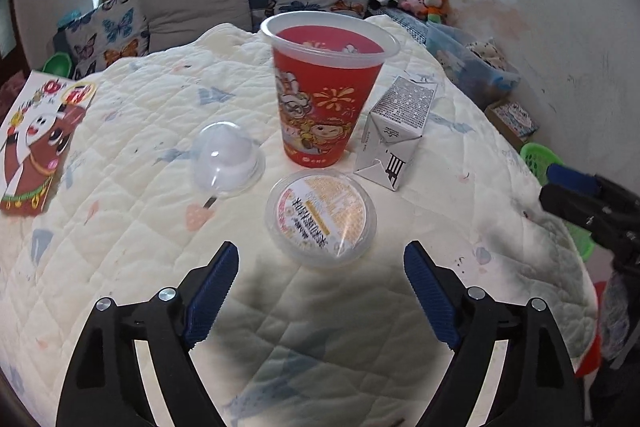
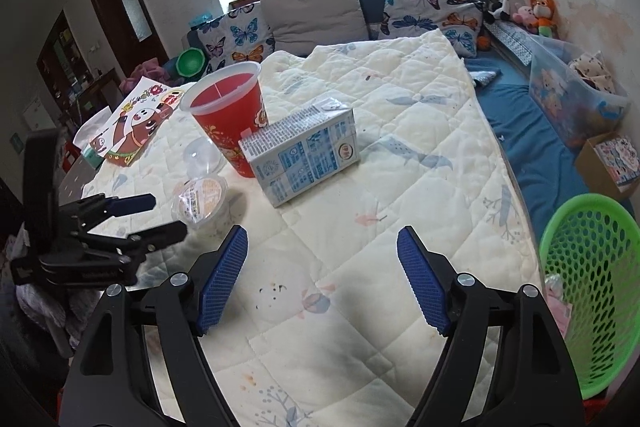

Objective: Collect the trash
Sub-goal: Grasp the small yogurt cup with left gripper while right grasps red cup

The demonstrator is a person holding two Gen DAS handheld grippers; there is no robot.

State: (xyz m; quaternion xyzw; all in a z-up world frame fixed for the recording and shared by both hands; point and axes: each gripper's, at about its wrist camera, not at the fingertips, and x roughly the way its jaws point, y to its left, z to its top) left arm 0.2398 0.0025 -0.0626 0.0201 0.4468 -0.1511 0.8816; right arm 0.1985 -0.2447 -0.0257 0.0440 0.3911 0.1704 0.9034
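Note:
A red printed cup (image 1: 328, 83) stands upright on the quilted table (image 1: 140, 227). Beside it lie a white milk carton (image 1: 396, 131), a clear dome lid (image 1: 226, 159) and a sealed round plastic tub (image 1: 322, 219). My left gripper (image 1: 322, 253) is open, its blue pads (image 1: 212, 299) wide apart just short of the tub and touching nothing. My right gripper (image 2: 322, 233) is open over bare quilt, with the carton (image 2: 304, 155) and cup (image 2: 228, 107) farther ahead. The left gripper (image 2: 170, 215) shows at the right wrist view's left edge, close to the tub (image 2: 200, 199).
A green mesh basket (image 2: 588, 291) stands off the table's right edge. A cartoon picture card (image 1: 36, 139) lies at the table's left side. Behind the table is a sofa with butterfly cushions (image 2: 236, 35); boxes and soft toys (image 2: 540, 13) sit along the right wall.

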